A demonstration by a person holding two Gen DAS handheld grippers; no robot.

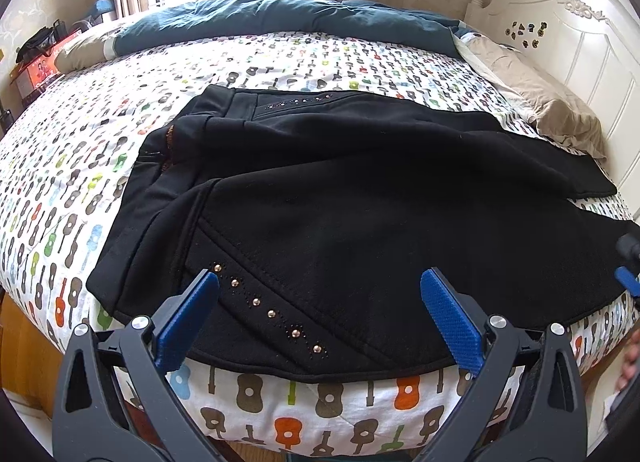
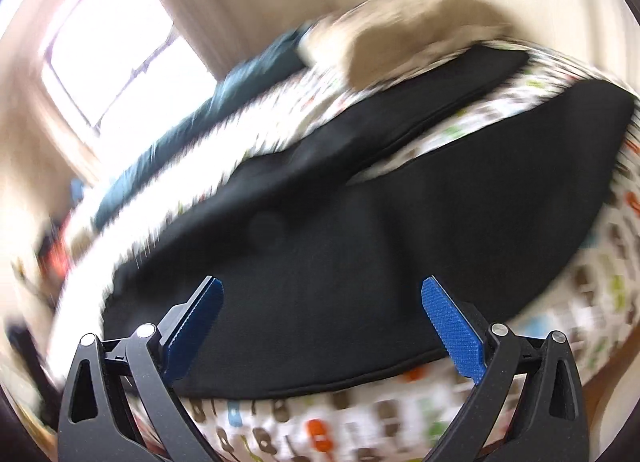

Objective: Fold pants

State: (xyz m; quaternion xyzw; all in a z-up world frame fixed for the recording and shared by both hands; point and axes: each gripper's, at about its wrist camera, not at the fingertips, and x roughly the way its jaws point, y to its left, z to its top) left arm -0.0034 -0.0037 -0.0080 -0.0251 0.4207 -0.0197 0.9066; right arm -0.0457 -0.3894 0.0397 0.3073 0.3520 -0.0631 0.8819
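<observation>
Black pants [image 1: 340, 198] lie spread on the bed, waist to the left, legs running right. A row of copper studs [image 1: 272, 312] marks the near pocket. My left gripper [image 1: 320, 282] is open, its blue pads above the near waist part, holding nothing. The right gripper's tip [image 1: 628, 278] shows at the right edge of the left wrist view, over a leg. In the blurred right wrist view my right gripper [image 2: 322, 286] is open above the near leg [image 2: 360, 262], with the second leg [image 2: 420, 102] further back.
The bed [image 1: 120, 110] has a white guitar-print sheet. A dark teal duvet [image 1: 280, 18] lies along the far side. A beige pillow [image 1: 536, 98] and white headboard [image 1: 580, 34] are at the right. A box [image 1: 38, 70] stands at the far left.
</observation>
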